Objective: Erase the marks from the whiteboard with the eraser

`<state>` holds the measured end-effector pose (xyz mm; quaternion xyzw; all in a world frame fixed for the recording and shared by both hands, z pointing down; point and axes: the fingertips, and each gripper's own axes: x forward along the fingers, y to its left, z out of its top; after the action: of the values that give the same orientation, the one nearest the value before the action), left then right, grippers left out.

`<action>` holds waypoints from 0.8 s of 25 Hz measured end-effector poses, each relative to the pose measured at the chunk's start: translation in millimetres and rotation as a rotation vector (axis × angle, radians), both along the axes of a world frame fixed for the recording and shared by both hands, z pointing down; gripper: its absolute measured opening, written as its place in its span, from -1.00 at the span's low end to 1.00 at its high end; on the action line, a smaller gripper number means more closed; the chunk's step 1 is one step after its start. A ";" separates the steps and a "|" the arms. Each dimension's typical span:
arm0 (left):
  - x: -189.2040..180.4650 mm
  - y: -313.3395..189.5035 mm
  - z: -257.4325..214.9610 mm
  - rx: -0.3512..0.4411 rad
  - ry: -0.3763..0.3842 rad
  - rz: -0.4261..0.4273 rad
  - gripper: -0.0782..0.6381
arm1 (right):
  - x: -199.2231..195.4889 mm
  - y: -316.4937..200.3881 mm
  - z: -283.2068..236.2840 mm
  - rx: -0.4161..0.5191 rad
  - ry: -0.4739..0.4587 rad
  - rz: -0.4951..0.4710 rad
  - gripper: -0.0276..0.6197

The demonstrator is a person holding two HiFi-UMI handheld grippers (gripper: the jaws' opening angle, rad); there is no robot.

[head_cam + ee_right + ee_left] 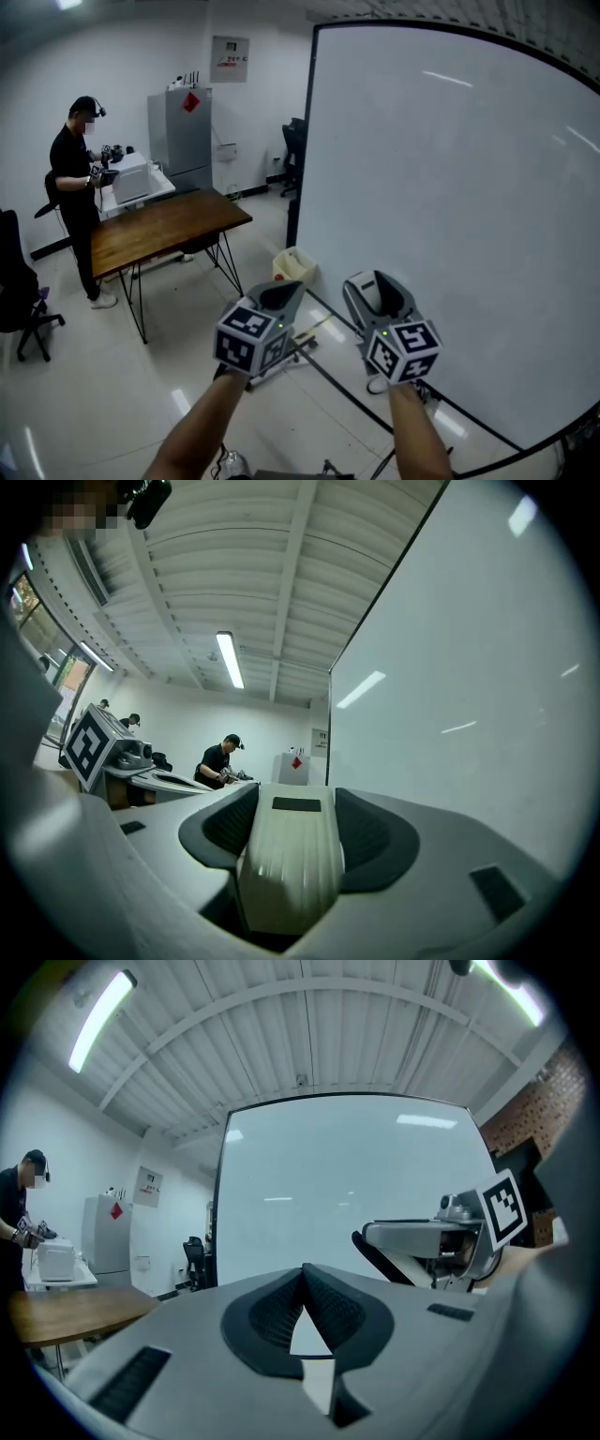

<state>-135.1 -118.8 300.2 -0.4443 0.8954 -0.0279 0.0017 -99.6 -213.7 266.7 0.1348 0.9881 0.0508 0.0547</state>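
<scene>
Item 1: my right tool (380, 284), lower centre of frame, clamped on eraser (286, 864), carried level, likely ready for wiping.
Item 2: my left tool (284, 292), just beside it, jaws together, empty, spare.
Item 3: whiteboard (450, 187), right half of frame; no marks visible to me.

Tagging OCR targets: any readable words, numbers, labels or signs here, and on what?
None readable.
Wall notice: print too small to read.
Red diamond sticker on the grey cabinet: too small to read.
Cubes on the left gripper and right gripper: square marker patterns, no letters.
Whiteboard: no writing seen.
</scene>
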 end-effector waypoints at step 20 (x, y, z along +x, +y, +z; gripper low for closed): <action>-150.5 46.2 48.5 -0.048 0.064 0.146 -0.79 | -148.2 57.2 43.2 -0.055 0.066 0.155 -0.13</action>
<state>-285.6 -72.6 348.7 -0.5090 0.8593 -0.0352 -0.0356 -247.7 -156.6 309.9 0.0582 0.9978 0.0233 0.0217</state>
